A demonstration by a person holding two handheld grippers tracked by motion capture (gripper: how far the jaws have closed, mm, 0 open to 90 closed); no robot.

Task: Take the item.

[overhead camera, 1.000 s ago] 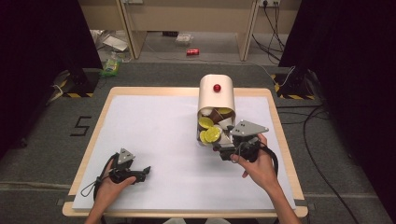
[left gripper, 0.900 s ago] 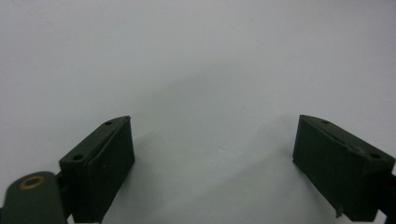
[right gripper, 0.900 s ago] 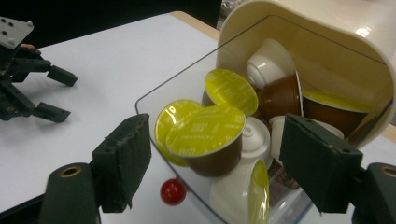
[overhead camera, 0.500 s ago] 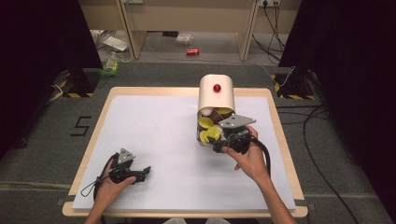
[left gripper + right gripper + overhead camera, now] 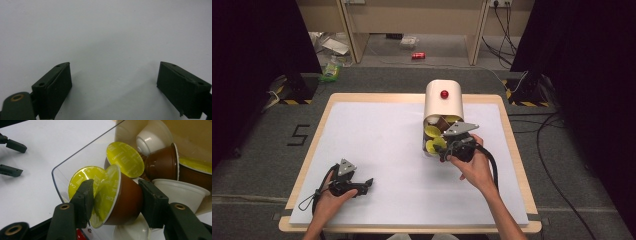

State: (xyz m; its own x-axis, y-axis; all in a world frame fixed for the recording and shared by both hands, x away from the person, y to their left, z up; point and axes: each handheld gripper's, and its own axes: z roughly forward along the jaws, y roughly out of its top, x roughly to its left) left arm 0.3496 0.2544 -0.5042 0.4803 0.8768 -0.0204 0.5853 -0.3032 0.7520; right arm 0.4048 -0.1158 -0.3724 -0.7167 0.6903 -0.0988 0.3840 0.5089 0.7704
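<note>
at the mouth of the white dispenser (image 5: 443, 107), centre right of the high view, the right tool (image 5: 115, 200) has just been closing and now clamps a brown capsule (image 5: 125, 200), foil lid to base: light, thin-walled, crushable, so grip gently. left tool (image 5: 113, 87) gapes empty over the counter (image 5: 377, 145).

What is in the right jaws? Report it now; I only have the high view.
Observer: The right gripper has just been closing on a brown capsule with a yellow foil lid. One pad is on the lid, the other on its base.
Operator: Tell me what's crowding it.
Observer: A white capsule lies close beside the pad on the base, inside the clear tray.
Operator: Check the left jaws.
Observer: The left gripper is open with nothing between its jaws, over the bare white tabletop.
</note>
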